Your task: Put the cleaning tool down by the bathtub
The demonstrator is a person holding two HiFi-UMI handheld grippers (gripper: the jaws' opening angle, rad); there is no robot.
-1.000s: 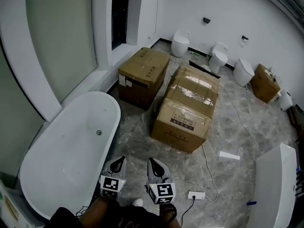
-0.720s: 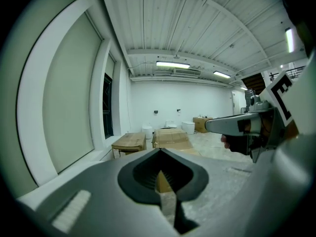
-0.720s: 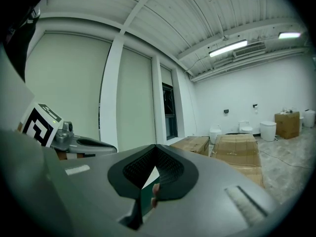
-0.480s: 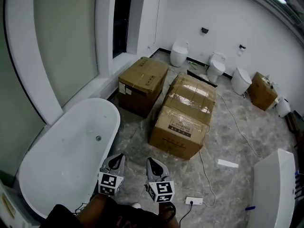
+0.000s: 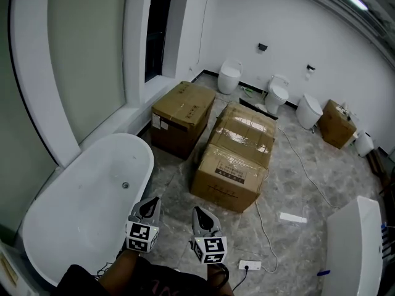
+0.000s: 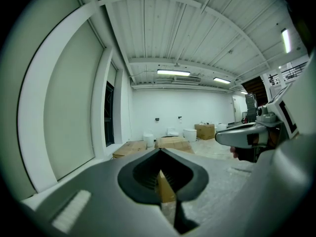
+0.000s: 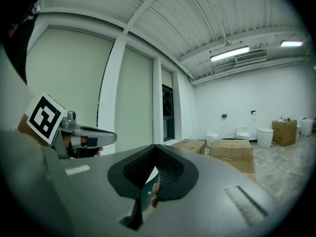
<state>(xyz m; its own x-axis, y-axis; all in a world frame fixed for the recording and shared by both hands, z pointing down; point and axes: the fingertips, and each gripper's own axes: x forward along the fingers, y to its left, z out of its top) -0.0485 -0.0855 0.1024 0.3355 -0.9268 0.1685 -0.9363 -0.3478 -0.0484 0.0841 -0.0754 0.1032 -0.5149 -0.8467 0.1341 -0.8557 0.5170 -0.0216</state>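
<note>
I have both tools low at the near edge of the floor [image 5: 296, 184]. The left hand-held gripper [image 5: 151, 206] is pressed together, tips meeting, only a cardboard box [image 6: 165, 189] showing through the slit behind them. The right hand-held gripper [image 5: 201, 215] is pressed together too; a greenish sliver shows in its slit, and I cannot tell what it is. The bathtub [image 5: 150, 165] stands at the floor's left edge, just beside the left hand-held gripper. I cannot make out the cleaning tool in any view. Two more boxes [image 5: 182, 106] sit mid-floor.
</note>
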